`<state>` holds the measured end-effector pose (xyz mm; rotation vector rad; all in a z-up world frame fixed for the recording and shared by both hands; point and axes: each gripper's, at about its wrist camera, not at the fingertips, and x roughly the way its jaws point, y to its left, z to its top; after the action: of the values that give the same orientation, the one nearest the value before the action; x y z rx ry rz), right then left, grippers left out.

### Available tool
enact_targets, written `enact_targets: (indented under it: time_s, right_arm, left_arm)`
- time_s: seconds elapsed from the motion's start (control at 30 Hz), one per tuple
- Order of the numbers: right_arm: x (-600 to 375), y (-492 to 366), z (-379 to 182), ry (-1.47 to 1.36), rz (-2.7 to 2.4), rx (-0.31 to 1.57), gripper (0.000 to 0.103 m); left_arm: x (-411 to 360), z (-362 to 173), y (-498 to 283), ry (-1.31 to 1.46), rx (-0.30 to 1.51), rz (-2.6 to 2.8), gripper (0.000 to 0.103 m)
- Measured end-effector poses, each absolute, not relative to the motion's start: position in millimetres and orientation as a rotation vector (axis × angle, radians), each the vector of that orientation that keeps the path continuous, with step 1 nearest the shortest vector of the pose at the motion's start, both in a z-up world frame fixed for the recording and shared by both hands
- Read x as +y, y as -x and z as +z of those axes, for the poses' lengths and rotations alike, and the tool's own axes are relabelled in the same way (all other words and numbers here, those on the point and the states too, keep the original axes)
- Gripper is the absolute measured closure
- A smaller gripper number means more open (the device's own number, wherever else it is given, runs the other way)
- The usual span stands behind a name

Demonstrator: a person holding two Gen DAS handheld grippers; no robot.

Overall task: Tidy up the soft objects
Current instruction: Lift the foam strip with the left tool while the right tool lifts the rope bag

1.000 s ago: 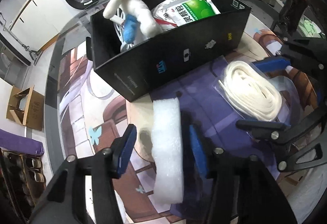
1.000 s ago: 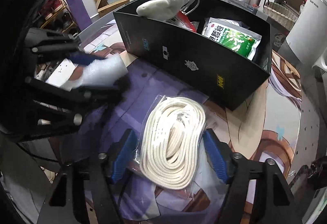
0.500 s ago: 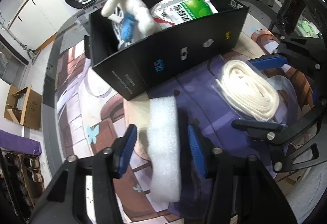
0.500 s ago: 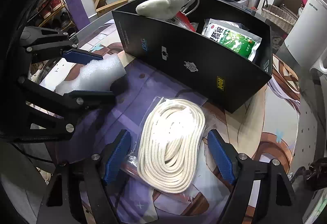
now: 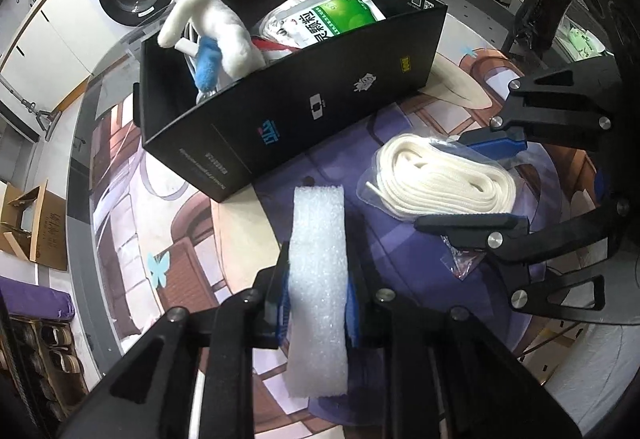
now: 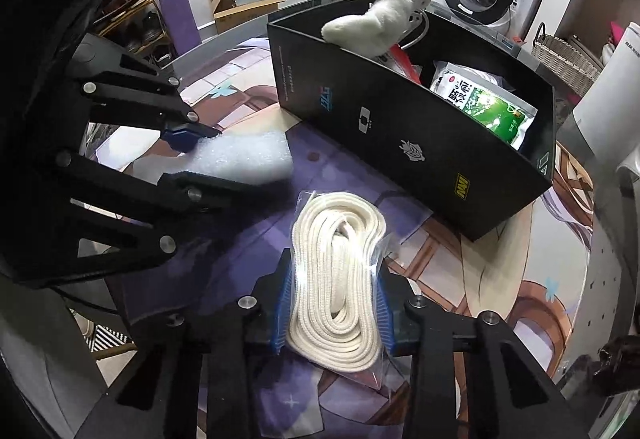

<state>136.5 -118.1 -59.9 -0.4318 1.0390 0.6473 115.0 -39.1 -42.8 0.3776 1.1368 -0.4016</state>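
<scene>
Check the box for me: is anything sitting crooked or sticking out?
Yes: the white plush toy is slumped over the rim of the black box, head and one arm outside. The green packet lies inside.

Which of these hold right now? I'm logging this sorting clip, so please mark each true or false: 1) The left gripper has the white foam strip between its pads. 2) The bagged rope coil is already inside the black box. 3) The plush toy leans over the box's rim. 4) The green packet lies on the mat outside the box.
1) True: the left gripper is shut on the white foam strip.
2) False: the bagged rope coil lies on the mat in front of the black box, with the right gripper closing on it.
3) True: the plush toy leans over the rim.
4) False: the green packet sits inside the box.
</scene>
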Motion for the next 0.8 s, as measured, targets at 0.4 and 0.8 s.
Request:
enact_targets:
  time_s: [0.4, 0.8]
  right_arm:
    - [-121.7, -133.5, -42.9, 0.399, 0.616, 0.965, 0.069]
    - [-132.6, -119.6, 8.8, 0.308, 0.595, 0.724, 0.069]
  left_arm:
    - [-38.4, -16.2, -110.1, -0.368, 1.015, -0.396, 0.083]
    - [-17.9, 26.9, -109.6, -0.273, 0.808, -0.352, 0.083]
